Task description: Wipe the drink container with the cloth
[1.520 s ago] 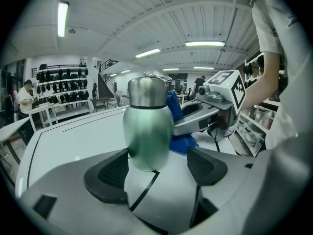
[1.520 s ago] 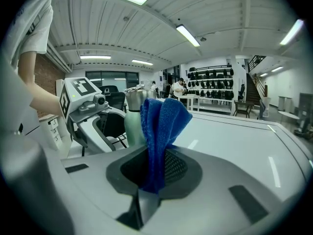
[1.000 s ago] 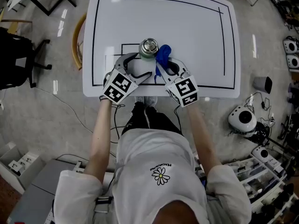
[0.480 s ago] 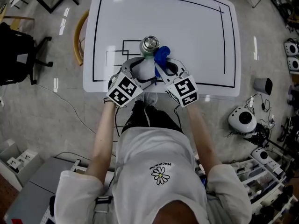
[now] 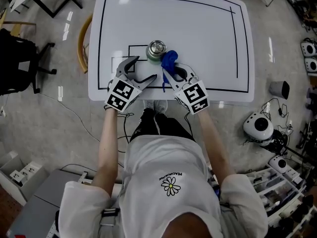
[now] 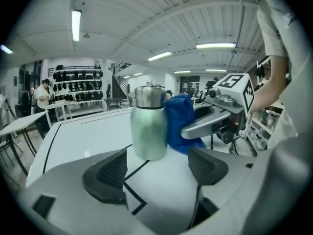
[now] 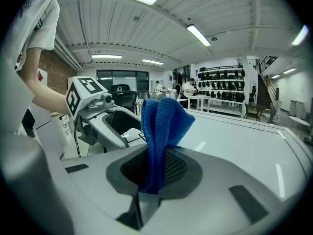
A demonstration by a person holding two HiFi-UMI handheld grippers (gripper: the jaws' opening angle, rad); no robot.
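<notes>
White table (image 5: 208,43), marked with black lines (image 5: 237,38), is carrying the whole scene. The right gripper (image 7: 156,168) is clenching its jaws on the lower end of a blue cloth (image 7: 161,126), whose free part is standing up in a bunch above the pads. The left gripper (image 6: 156,170) is holding its jaws wide apart with only bare tabletop between the pads. A pale green metal bottle (image 6: 149,124) with a steel cap is standing upright just ahead of that opening, on one of the black lines. In the head view the left gripper (image 5: 146,67) is lying to the near left of the bottle (image 5: 157,49), and the right gripper (image 5: 168,69) is pressing the cloth (image 5: 170,58) up beside the bottle's right side, apparently touching it. Bottle and cloth are sitting near the table's front edge, roughly at its middle. A person in a white shirt (image 5: 171,186) is standing at that edge, both arms reaching forward. A dark chair (image 5: 15,58) is standing on the floor (image 5: 49,123) to the left.
</notes>
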